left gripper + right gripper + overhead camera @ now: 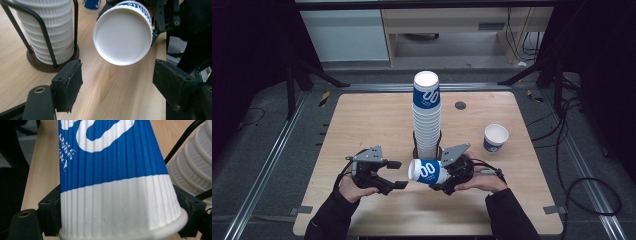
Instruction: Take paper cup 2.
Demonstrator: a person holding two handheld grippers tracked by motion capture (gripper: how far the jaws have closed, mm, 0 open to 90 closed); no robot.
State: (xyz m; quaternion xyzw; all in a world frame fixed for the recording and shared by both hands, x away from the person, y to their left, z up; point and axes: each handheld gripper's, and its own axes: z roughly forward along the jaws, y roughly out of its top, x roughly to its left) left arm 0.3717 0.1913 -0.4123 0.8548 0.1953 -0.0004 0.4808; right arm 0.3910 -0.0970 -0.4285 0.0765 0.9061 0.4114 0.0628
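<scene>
My right gripper (444, 176) is shut on a blue and white ribbed paper cup (428, 171), which lies level above the table near the front middle. In the right gripper view the jaws clamp the cup (112, 182) at its white end by the rolled rim, one pad on each side. The cup's flat white bottom (123, 36) faces my left gripper (117, 82), whose jaws stand apart with nothing between them. In the high view my left gripper (396, 175) is just left of the cup and apart from it.
A tall stack of the same cups (427, 115) stands upside down in a black wire holder (37, 65) right behind the held cup. A single upright cup (495, 137) sits at the right. A round grommet (460, 105) is set in the wooden table (362, 120).
</scene>
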